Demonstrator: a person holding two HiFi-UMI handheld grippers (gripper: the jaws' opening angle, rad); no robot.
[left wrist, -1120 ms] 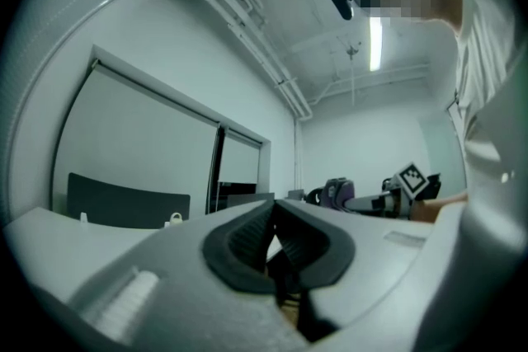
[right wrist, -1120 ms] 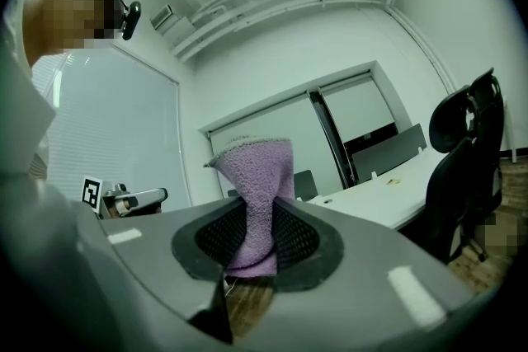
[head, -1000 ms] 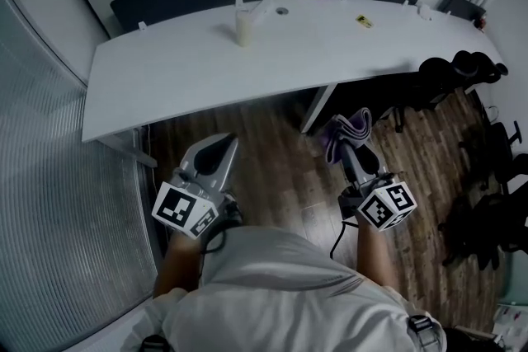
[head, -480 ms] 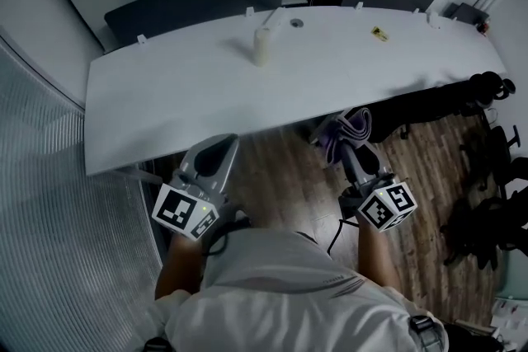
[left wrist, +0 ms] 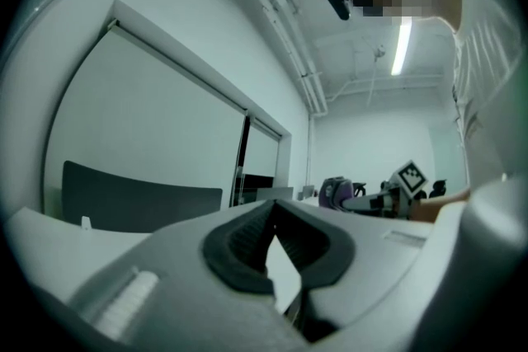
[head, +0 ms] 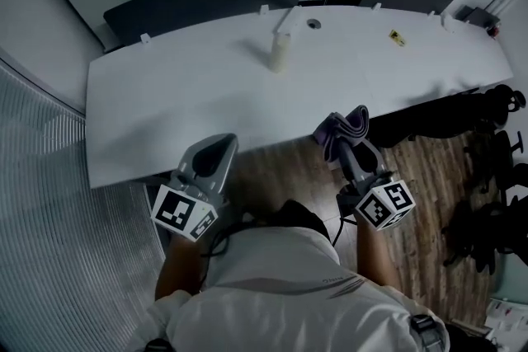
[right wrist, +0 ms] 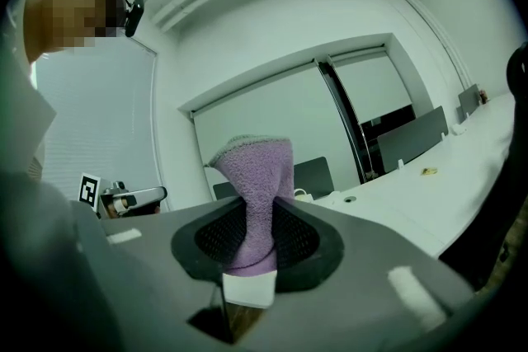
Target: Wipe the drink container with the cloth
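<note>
Your right gripper point(head: 353, 148) is clamped on the purple cloth point(head: 347, 130); the right gripper view shows the cloth pinched between the pads and standing up above the jaws. Your left gripper point(head: 216, 149) is closed with nothing in it, pads together in its own view. Both grippers sit at the near edge of the white table point(head: 165, 103), low in front of you, with neither out over the tabletop proper. The drink container point(head: 280, 55) is a pale cylinder standing upright, long axis vertical, well across the table toward the far edge, near a small round hole in the top. It lies straight ahead and roughly midway between the two grippers, so neither hand is clearly nearer, and both are well apart from it. Wiping hasn't started, and cloth and container are nowhere near touching. The next move likely needs a forward reach, cloth hand slightly leftward, with the empty left gripper free to open and steady the container.
</note>
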